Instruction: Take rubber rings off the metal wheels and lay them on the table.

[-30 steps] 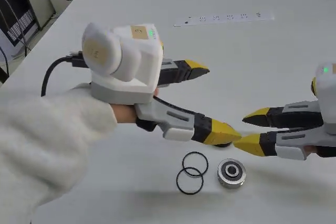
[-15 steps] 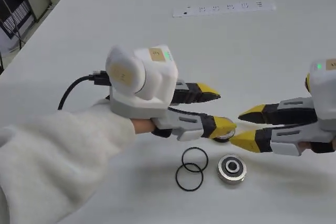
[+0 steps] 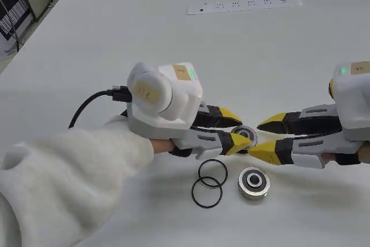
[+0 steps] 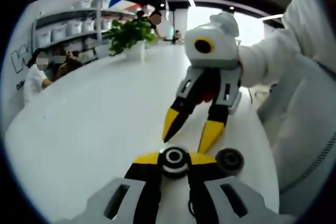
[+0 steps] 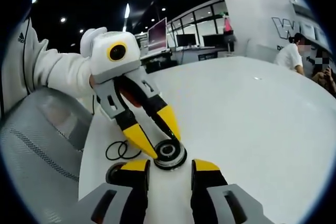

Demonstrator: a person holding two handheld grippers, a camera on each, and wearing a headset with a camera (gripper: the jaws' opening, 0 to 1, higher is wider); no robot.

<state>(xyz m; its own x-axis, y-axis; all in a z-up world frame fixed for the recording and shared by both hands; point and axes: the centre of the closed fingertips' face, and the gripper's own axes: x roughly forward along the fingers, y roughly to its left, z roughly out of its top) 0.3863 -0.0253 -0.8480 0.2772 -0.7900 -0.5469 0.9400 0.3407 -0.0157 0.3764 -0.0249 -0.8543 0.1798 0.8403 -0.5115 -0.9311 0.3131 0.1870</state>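
Observation:
My left gripper (image 3: 243, 130) is shut on a small metal wheel (image 3: 245, 133), held just above the white table (image 3: 144, 39). Its own view has the wheel (image 4: 175, 157) clamped between the yellow tips of the left gripper (image 4: 175, 161). My right gripper (image 3: 255, 135) faces it from the right, open, its tips close on either side of the wheel's rim. In the right gripper view, the right gripper (image 5: 170, 167) stands open just short of the wheel (image 5: 169, 153). Two black rubber rings (image 3: 210, 182) lie overlapping on the table, beside a second wheel (image 3: 253, 181).
A white power strip (image 3: 243, 4) lies far back on the table. A black cable (image 3: 87, 105) trails from the left gripper toward the table's left edge. Across the room are a potted plant (image 4: 131, 32) and seated people.
The left gripper has come down nearer the table with the wheel, and the gap between its tips and the right gripper's tips has narrowed. Rings and second wheel lie as before.

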